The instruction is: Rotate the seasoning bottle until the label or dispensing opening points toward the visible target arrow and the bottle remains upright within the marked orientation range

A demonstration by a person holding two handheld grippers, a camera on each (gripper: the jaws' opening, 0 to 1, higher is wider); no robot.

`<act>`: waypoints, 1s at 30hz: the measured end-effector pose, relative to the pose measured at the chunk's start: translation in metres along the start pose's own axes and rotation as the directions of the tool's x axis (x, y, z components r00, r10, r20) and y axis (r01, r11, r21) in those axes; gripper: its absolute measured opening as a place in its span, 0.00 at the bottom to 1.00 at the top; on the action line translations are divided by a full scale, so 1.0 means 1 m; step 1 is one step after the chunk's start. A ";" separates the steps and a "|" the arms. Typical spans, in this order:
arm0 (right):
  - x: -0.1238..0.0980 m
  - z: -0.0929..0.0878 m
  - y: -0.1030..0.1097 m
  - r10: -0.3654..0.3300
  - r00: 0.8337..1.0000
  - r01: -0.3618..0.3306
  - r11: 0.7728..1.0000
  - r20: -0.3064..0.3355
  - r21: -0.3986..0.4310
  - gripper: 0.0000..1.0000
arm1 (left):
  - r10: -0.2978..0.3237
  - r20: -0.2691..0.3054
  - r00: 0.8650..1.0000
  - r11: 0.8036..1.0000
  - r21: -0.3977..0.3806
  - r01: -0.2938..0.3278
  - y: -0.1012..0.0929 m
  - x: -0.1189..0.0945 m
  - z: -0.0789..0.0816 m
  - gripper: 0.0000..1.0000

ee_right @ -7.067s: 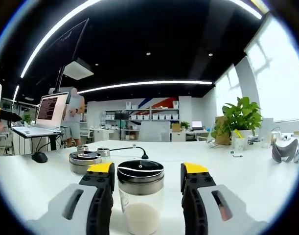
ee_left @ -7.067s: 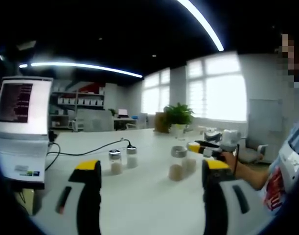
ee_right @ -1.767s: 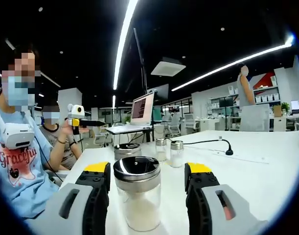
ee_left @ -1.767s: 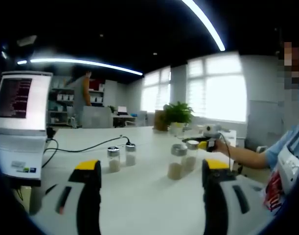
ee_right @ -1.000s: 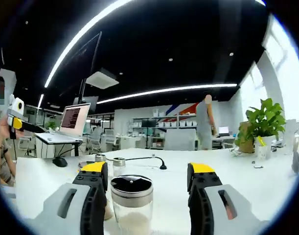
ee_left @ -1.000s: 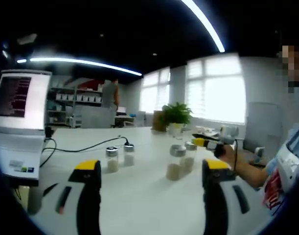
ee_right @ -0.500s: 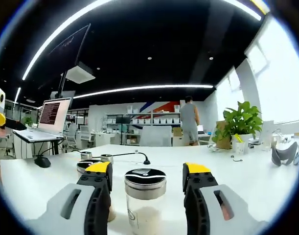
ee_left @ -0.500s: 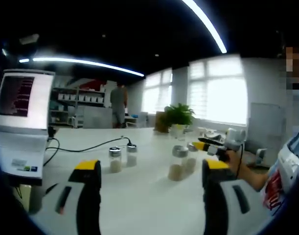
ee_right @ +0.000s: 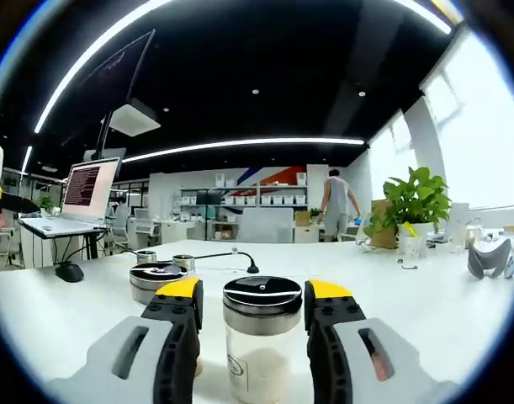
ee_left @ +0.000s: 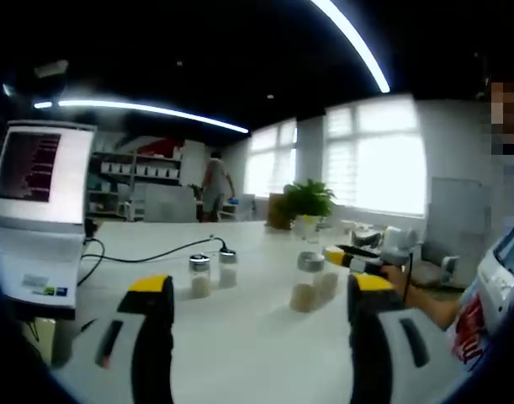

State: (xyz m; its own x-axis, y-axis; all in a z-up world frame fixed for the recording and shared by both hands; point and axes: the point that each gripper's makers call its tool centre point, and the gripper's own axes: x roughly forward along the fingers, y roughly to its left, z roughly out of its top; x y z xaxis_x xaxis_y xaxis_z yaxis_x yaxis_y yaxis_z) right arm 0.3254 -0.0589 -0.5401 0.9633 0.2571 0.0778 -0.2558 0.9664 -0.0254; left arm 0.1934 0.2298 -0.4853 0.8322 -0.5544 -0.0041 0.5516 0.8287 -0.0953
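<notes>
Left gripper hangs wide apart over bare white table, two small shakers ahead; seasoning bottle stands upright between the right gripper jaws, which sit narrow against its lid, apparently clamped; a second jar just left; open tabletop right.

Glass seasoning bottle, metal lid, white contents, upright

White table, open laptop at its left edge, black cable running from it; two small shakers mid-table, potted plant far back by bright windows, person standing near shelves
</notes>
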 end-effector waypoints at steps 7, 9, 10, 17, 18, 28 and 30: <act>0.003 -0.002 -0.003 -0.011 1.000 0.011 0.999 -0.007 -0.033 0.41 | 0.006 -0.005 1.000 1.000 0.007 -0.006 0.003 0.000 -0.001 0.90; 0.003 -0.005 -0.004 -0.014 1.000 0.013 1.000 -0.015 -0.023 0.40 | 0.012 -0.010 1.000 1.000 0.020 -0.012 0.003 -0.001 -0.001 0.90; 0.003 -0.005 -0.003 -0.011 1.000 0.011 1.000 -0.011 -0.023 0.39 | 0.014 -0.010 1.000 1.000 0.022 -0.013 0.003 -0.002 -0.001 0.90; 0.002 -0.005 -0.003 -0.012 1.000 0.012 1.000 -0.013 -0.014 0.38 | 0.011 -0.012 1.000 1.000 0.014 -0.011 0.002 -0.001 -0.003 0.90; 0.002 -0.005 -0.003 -0.013 1.000 0.013 1.000 -0.013 -0.011 0.38 | 0.008 -0.013 1.000 1.000 0.014 -0.008 0.002 -0.001 -0.003 0.90; 0.002 -0.005 -0.003 -0.009 1.000 0.009 1.000 -0.006 -0.009 0.38 | 0.005 -0.008 1.000 1.000 0.012 -0.005 0.002 -0.002 -0.001 0.90; 0.002 -0.005 -0.003 -0.007 1.000 0.007 1.000 -0.007 -0.010 0.38 | 0.001 -0.007 1.000 1.000 0.012 -0.001 0.001 -0.002 -0.001 0.90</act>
State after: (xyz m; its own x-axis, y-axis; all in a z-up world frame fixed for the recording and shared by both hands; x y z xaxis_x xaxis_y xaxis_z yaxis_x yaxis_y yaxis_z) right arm 0.3281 -0.0610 -0.5454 0.9656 0.2502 0.0709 -0.2483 0.9681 -0.0346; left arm 0.1924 0.2317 -0.4868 0.8322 -0.5544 -0.0115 0.5517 0.8299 -0.0833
